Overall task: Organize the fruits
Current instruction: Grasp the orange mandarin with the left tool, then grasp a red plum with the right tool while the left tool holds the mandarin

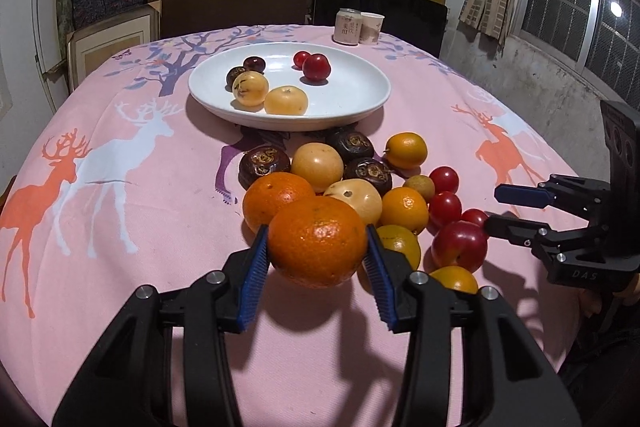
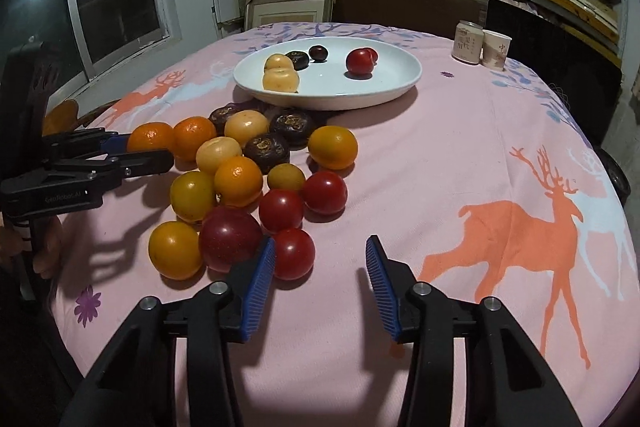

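- At six o'clock in the left wrist view, the left gripper (image 1: 317, 251) is clamped on a large orange (image 1: 317, 241), both blue pads pressed against its sides. The fruit sits at the near edge of the fruit pile (image 1: 360, 183) on the pink deer-print tablecloth (image 1: 120, 227).
- Toward three o'clock, the right gripper (image 1: 494, 207) reaches in from the side, its tips just beside a red plum (image 1: 459, 246); from here I cannot tell whether they touch.
- At twelve o'clock from the pile stands a white plate (image 1: 360, 95) holding two yellow fruits, two dark ones and two red ones; beyond it, a can (image 1: 348, 26) and a paper cup (image 1: 371, 27) stand side by side.
- From the right wrist view, the right gripper (image 2: 320, 263) stands open with nothing between its pads; its left pad is beside a small red tomato (image 2: 292, 254) and the red plum (image 2: 230, 239) at about eleven o'clock.
- At nine o'clock, the left gripper (image 2: 148, 149) comes in level, gripping the large orange (image 2: 151, 137), with part of a hand (image 2: 48, 247) showing below its handle.
- At twelve o'clock, the white plate (image 2: 384, 87) carries the same six fruits.
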`<state>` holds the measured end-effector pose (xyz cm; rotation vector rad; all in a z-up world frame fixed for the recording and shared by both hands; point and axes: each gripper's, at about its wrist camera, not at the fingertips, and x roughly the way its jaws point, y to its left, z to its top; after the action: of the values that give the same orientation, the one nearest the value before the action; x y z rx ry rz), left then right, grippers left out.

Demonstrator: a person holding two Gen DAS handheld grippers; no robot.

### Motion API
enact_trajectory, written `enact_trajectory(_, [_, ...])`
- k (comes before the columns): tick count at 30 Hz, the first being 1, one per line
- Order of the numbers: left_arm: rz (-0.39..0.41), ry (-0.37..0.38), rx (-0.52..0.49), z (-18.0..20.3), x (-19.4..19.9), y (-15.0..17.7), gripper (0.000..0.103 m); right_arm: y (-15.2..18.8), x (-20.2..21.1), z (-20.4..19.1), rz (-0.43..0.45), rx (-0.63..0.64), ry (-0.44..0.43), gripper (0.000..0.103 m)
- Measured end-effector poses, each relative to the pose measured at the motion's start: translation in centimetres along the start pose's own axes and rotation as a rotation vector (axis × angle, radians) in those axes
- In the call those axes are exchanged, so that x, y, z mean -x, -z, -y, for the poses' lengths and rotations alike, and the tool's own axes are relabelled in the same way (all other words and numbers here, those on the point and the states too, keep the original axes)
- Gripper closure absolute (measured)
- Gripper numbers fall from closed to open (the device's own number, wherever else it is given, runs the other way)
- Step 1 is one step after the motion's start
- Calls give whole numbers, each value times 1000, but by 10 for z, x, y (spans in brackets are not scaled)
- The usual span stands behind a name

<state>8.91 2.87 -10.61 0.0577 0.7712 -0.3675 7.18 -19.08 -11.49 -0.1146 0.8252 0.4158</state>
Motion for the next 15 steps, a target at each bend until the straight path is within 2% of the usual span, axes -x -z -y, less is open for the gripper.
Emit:
enact_trajectory(3, [5, 1, 5, -1, 1, 1, 58, 1, -4, -11, -22, 47, -4, 58])
enact_trajectory(9, [5, -2, 9, -2, 1, 2, 58, -1, -19, -13, -67, 31, -4, 59])
enact_trajectory(12, [4, -3, 10, -2, 1, 2, 58, 0, -20, -10, -64, 16, -28, 73])
enact_trajectory(15, [5, -1, 11, -2, 1, 2, 58, 1, -19, -7, -55, -2, -45, 74])
